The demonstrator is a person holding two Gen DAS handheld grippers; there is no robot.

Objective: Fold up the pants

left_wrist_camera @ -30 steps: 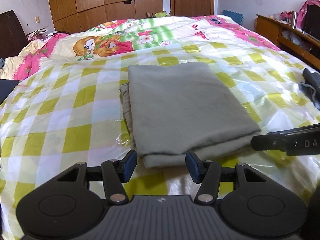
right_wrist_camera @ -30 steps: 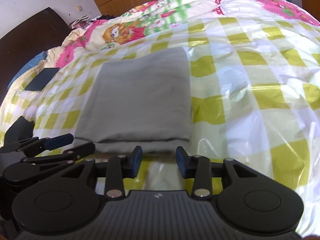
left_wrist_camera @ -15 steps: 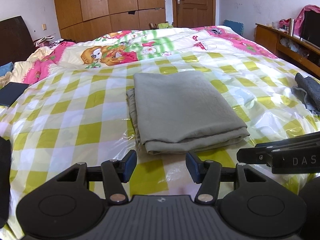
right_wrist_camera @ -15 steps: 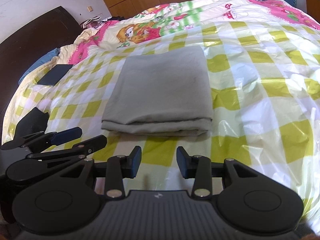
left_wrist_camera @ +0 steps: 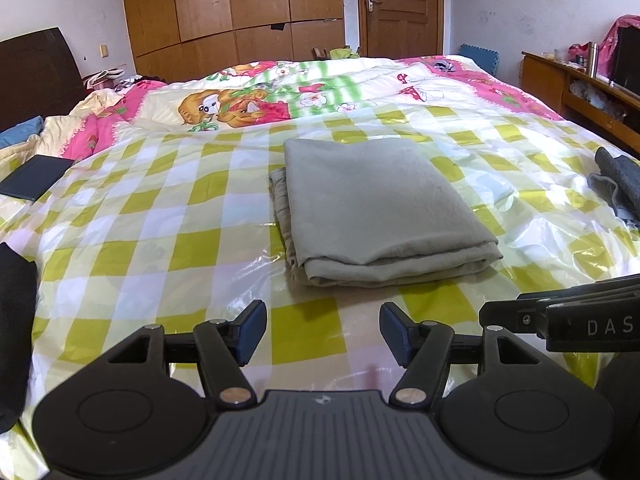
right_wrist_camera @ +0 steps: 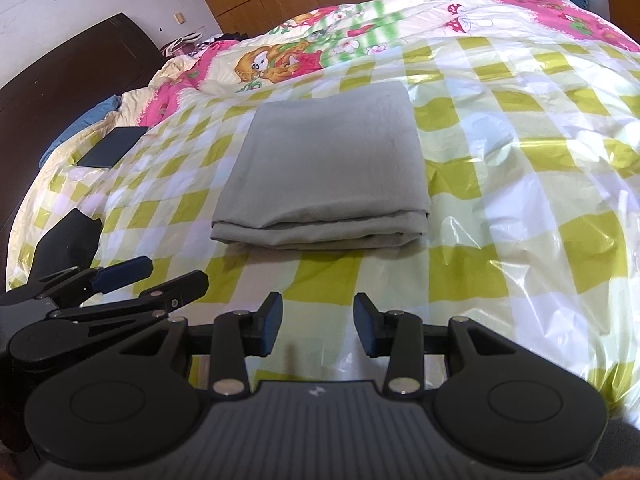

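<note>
The grey pants (left_wrist_camera: 372,208) lie folded into a neat rectangle in the middle of the bed, on the yellow-and-white checked plastic sheet (left_wrist_camera: 160,216). The same folded pants (right_wrist_camera: 328,168) fill the centre of the right wrist view. My left gripper (left_wrist_camera: 322,330) hangs over the sheet a short way in front of the fold's near edge, its jaws opening with nothing between them. My right gripper (right_wrist_camera: 318,326) is likewise in front of the pants, open and empty. Each gripper shows at the edge of the other's view.
A dark grey garment (left_wrist_camera: 618,184) lies at the bed's right side. A dark flat rectangle (left_wrist_camera: 34,178) rests at the left by the headboard. A cartoon quilt (left_wrist_camera: 260,100) covers the far half of the bed. A wooden desk (left_wrist_camera: 576,88) stands right, wardrobes and a door behind.
Both grippers have drawn back from the folded pants, which now look smaller and farther away. The left gripper's jaws stand wider apart than before.
</note>
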